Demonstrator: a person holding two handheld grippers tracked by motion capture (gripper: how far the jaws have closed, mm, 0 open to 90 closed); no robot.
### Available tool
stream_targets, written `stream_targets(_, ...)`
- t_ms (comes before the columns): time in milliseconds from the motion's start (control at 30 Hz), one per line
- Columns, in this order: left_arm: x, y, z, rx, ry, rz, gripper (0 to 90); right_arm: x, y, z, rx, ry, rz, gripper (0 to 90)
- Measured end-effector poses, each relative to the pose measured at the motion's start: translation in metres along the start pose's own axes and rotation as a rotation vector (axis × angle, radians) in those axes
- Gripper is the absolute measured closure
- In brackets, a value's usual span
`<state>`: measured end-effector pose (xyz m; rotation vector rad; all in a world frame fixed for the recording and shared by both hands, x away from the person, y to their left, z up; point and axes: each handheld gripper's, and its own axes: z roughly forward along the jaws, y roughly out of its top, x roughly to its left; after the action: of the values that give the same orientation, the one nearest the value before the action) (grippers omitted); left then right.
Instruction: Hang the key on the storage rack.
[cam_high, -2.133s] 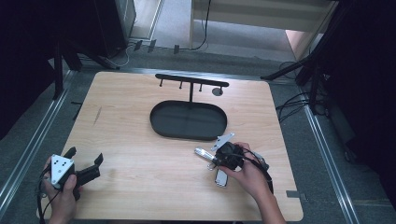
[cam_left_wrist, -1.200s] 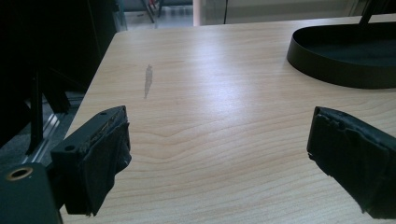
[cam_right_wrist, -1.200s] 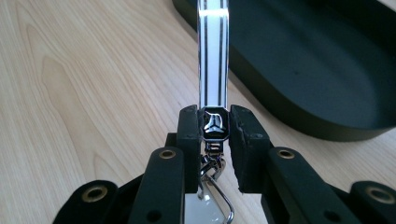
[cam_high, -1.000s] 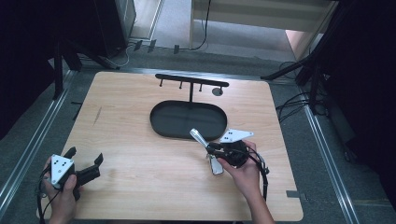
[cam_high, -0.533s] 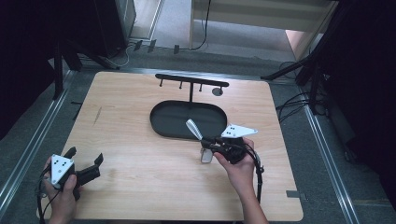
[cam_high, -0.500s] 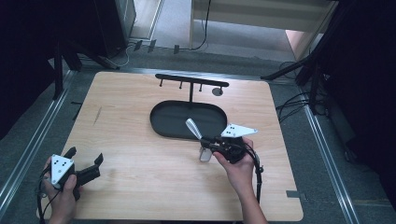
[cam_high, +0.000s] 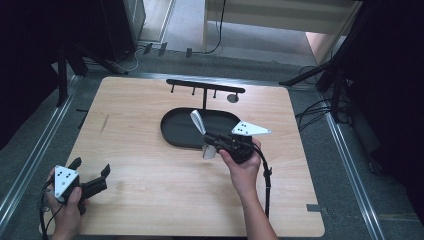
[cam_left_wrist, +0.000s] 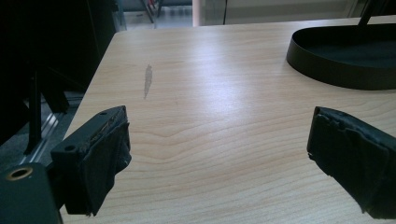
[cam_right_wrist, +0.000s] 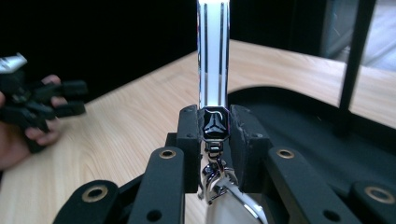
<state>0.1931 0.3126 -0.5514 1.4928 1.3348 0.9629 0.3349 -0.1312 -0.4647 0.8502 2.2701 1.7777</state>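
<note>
Your right gripper (cam_high: 216, 140) has lifted the keychain (cam_high: 199, 126) off the surface (cam_high: 150, 170) and carried it up and leftward from the near right area, so it now hangs at the near rim of the black oval tray (cam_high: 172, 132), with its silver bar pointing up over the tray and its ring dangling below the fingers. In the right gripper view the fingers (cam_right_wrist: 187, 135) are closed on the keychain's dark middle block (cam_right_wrist: 213, 122), the striped metal bar (cam_right_wrist: 212, 51) rising straight above it and the clasp and ring (cam_right_wrist: 224, 191) hanging beneath. That shift suggests you are past the pick-up and on the way to the rack with hooks (cam_high: 205, 89) behind the tray, or to the tray itself; I cannot tell which. Your left gripper (cam_high: 90, 172) has kept its place at the near left corner, its fingers (cam_left_wrist: 100, 163) spread wide with nothing between them, resting low over bare wood. No brand, label or writing can be read anywhere; the block bears only a small embossed emblem, too small to make out.
</note>
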Motion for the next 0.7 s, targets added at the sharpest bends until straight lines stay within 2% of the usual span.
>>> stream_targets(167,0.0,0.0,0.0,0.0,0.0,-0.001,6.3,-0.002,0.005,0.008,-0.063,0.039,0.004,75.5)
stream_targets(267,0.001,0.0,0.0,0.0,0.0,-0.002,6.3,-0.002,0.006,0.011,-0.081,0.027,-0.002,75.5)
stream_targets(333,0.001,0.0,0.0,0.001,0.0,-0.002,6.3,-0.001,0.005,0.017,-0.126,0.015,-0.026,75.4)
stream_targets(500,0.001,0.0,0.0,0.0,0.0,-0.003,6.3,-0.001,0.005,0.028,-0.203,0.029,-0.055,75.4)
stream_targets(567,0.001,0.0,0.0,0.0,-0.001,-0.003,6.3,-0.002,0.006,0.033,-0.216,0.026,-0.062,75.4)
stream_targets(633,0.001,0.0,0.0,-0.001,-0.001,-0.003,6.3,-0.003,0.006,0.035,-0.22,0.03,-0.061,75.4)
stream_targets(700,0.001,0.0,0.0,-0.002,-0.001,-0.003,6.3,-0.008,0.006,0.042,-0.229,0.032,-0.026,75.4)
